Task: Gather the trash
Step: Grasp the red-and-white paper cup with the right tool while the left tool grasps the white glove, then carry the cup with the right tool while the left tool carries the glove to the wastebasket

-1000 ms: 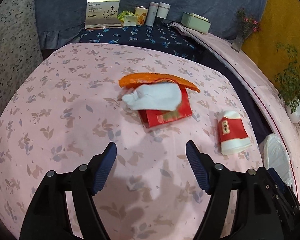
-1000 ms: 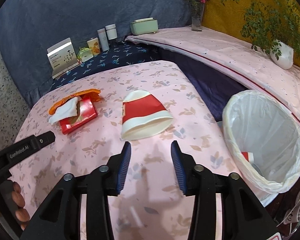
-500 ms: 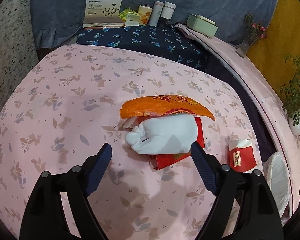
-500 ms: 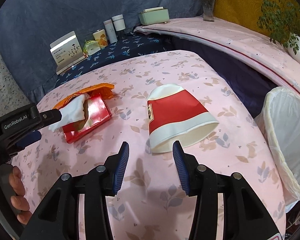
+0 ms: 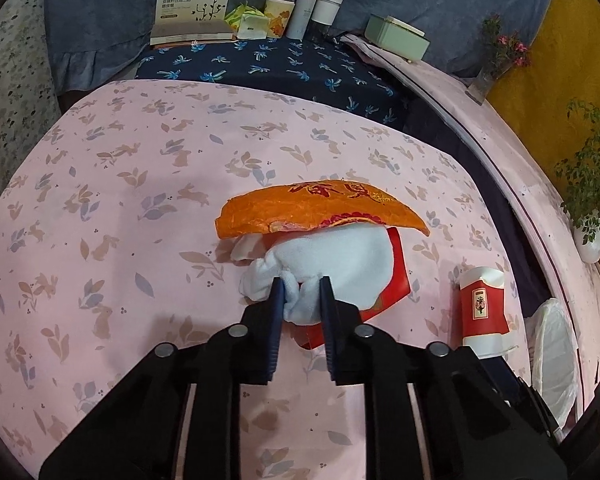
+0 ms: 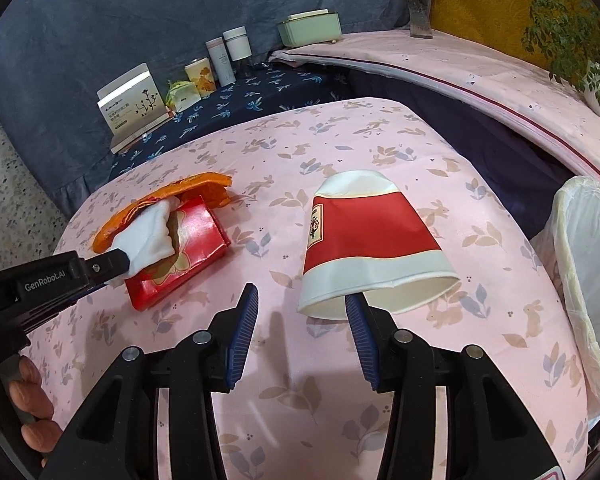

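Observation:
A crumpled white tissue (image 5: 340, 264) lies on a red box (image 5: 396, 280) under an orange wrapper (image 5: 320, 210) on the pink table. My left gripper (image 5: 300, 292) is shut on the tissue's near end; this also shows in the right wrist view (image 6: 120, 260), with the tissue (image 6: 150, 236), red box (image 6: 192, 252) and orange wrapper (image 6: 196, 188). A red and white paper cup (image 6: 372, 244) lies on its side; it also shows in the left wrist view (image 5: 482, 308). My right gripper (image 6: 300, 304) is open just before the cup's rim, its right finger at the cup's mouth.
A bin lined with a white bag (image 6: 588, 272) stands at the table's right edge, also seen in the left wrist view (image 5: 552, 344). On the dark blue cloth behind stand a white box (image 5: 192, 8), small containers (image 5: 312, 12) and a green case (image 5: 396, 36). Plants (image 6: 568, 36) stand at right.
My left gripper moved forward and shut on the white tissue. My right gripper moved closer to the paper cup and opened wider.

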The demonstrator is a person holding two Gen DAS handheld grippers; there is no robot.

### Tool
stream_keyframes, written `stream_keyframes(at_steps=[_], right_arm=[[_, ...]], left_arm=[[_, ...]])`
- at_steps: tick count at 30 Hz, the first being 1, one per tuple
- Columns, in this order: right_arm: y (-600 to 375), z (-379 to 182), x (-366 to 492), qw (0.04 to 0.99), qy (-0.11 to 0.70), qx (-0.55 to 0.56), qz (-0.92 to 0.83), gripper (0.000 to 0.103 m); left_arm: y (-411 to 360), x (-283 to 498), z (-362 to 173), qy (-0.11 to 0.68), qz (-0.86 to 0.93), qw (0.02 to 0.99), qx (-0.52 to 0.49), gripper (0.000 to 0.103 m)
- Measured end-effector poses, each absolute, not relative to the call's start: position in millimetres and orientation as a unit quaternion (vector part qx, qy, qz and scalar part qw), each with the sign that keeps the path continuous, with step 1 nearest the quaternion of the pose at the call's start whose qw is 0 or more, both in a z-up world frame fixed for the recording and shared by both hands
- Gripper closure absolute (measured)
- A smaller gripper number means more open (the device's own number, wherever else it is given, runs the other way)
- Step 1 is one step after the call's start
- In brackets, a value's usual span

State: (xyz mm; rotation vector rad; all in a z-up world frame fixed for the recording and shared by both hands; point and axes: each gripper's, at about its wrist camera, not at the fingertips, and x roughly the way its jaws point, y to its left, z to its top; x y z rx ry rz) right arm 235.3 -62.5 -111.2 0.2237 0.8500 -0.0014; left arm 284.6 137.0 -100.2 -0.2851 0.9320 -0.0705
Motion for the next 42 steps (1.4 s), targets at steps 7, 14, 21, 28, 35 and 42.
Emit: stream_keyframes(at_steps=[7, 14, 21, 28, 35, 42], right_arm=[[-61.9, -109.6, 239.4, 0.905, 0.41, 0.112, 0.003, 0.073], [-66.6, -118.9, 241.5, 0.896, 0.422, 0.135, 0.015, 0.1], [-76.9, -110.5, 221.5, 0.902, 0.411, 0.135, 0.016, 0.1], [-96.4, -88.8, 200.0, 0.911, 0.388, 0.142, 0.01, 0.1], [-123.5, -67.0, 176.8, 0.919, 0.365, 0.152, -0.002, 0.1], [-157.9, -49.1, 151.7, 0.926, 0.342, 0.161, -0.02, 0.1]], left_arm=[[134.3, 273.0, -91.2, 0.438, -0.043, 0.887, -0.14, 0.092], [124.0, 259.6, -83.4, 0.433, -0.053, 0.889, -0.136, 0.093], [107.8, 246.7, -75.4, 0.428, -0.065, 0.892, -0.129, 0.093], [83.0, 232.3, -62.3, 0.421, -0.082, 0.895, -0.122, 0.094], [50.5, 213.3, -37.6, 0.403, -0.102, 0.903, -0.107, 0.094], [7.5, 195.9, -15.9, 0.389, -0.13, 0.908, -0.089, 0.094]])
